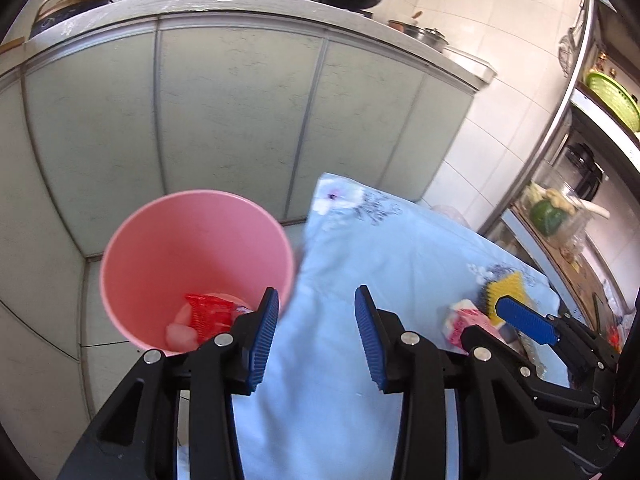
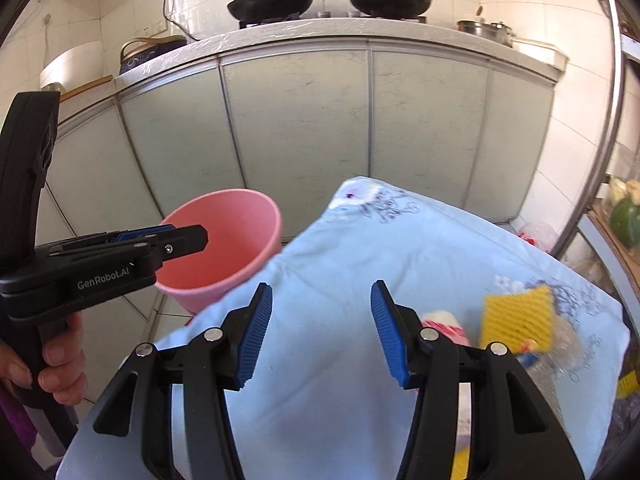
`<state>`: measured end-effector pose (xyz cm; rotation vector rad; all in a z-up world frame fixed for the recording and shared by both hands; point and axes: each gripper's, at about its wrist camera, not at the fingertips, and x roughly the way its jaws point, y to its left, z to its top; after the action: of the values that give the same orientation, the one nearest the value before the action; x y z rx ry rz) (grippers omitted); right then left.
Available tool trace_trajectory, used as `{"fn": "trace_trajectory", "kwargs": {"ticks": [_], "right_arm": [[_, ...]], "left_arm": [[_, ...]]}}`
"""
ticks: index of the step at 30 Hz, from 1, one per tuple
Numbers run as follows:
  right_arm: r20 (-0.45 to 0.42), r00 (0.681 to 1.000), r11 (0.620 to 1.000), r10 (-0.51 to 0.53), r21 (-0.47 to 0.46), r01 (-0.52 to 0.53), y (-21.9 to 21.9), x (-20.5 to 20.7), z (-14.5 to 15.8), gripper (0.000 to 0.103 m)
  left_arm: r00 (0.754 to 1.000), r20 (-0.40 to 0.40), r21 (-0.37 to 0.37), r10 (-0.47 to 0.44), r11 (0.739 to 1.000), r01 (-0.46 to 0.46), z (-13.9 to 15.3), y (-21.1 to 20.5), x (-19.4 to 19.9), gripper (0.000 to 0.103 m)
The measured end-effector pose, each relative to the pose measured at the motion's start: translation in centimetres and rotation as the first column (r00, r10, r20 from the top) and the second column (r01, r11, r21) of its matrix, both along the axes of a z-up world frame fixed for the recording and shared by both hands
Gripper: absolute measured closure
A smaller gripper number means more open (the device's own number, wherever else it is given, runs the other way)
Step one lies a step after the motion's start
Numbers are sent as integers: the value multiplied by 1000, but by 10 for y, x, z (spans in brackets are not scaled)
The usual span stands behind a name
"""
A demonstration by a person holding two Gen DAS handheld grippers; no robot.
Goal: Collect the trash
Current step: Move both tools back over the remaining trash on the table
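Both tongs, left (image 1: 316, 312) and right (image 2: 322, 312), gape empty over blue cloth (image 2: 360, 248) beside pink bin (image 1: 196, 240)

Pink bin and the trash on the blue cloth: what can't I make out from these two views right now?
- Pink bin floor: left wrist view, left tongs cover its near part; right wrist view shows only the inner wall.
- White-and-red packet: blurred, partly behind right tongs; print unreadable.
- Yellow foam net: motion-blurred.
- Clear wrapper: outline lost against the blue cloth.
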<state>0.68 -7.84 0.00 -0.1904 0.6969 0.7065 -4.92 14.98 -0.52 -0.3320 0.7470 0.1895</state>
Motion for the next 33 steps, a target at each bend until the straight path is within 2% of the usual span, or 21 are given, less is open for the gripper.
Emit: {"fn": "trace_trajectory", "kwargs": {"ticks": [11, 22, 33], "right_arm": [[-19, 990, 990, -143, 17, 143, -76, -5, -16, 51], [-26, 961, 961, -276, 25, 277, -142, 2, -32, 51], [-47, 946, 947, -319, 31, 321, -181, 10, -48, 51]], "left_arm": [[994, -12, -18, -108, 994, 107, -8, -59, 8, 64], [979, -48, -67, -198, 979, 194, -19, -98, 31, 64], [956, -115, -144, -270, 957, 253, -40, -141, 69, 64]]}}
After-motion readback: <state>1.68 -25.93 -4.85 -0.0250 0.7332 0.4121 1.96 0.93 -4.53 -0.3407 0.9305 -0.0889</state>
